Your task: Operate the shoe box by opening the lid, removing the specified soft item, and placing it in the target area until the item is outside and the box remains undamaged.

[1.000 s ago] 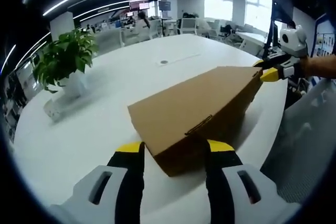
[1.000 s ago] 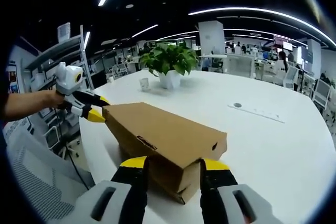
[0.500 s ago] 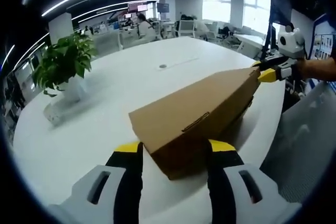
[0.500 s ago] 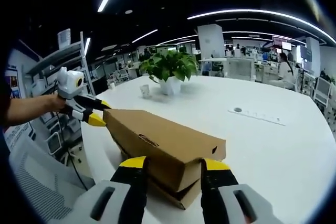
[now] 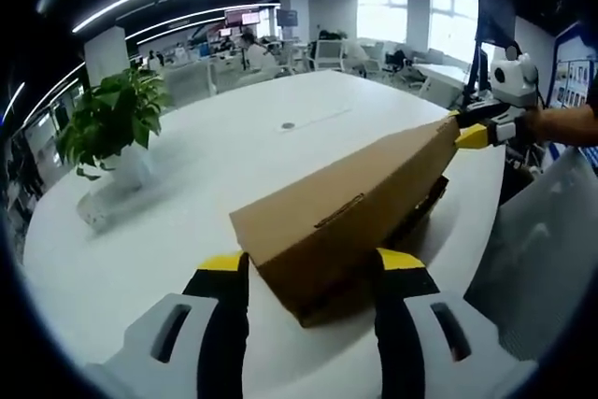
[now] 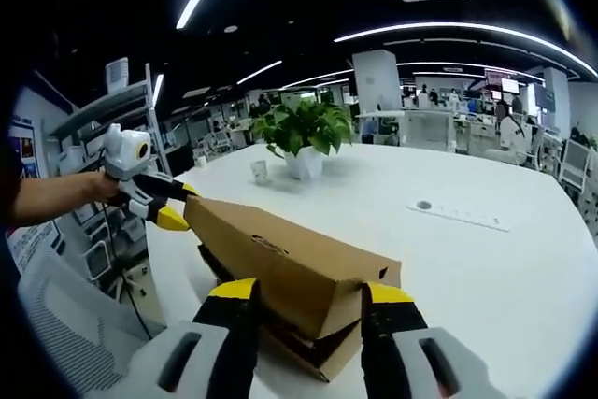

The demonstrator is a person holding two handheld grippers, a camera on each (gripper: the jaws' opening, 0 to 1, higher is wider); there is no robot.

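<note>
One shoe box [image 5: 346, 221] on tabltop [image 5: 187, 193]; lid [image 6: 280, 254] raised. One potted plant [image 5: 107, 123] well apart. Left gripper [image 5: 304, 273], right gripper [image 6: 304, 301] each held lid end.

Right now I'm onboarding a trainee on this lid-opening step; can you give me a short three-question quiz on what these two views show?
1. True or false: the lid of the brown cardboard shoe box is raised off its base.
2. Which stands on the round white table? A) red mug B) potted green plant C) laptop
3. Fill in: the left claw and right claw sit at ___ ends of the lid.

Key: 1 true; 2 B; 3 opposite.
</note>
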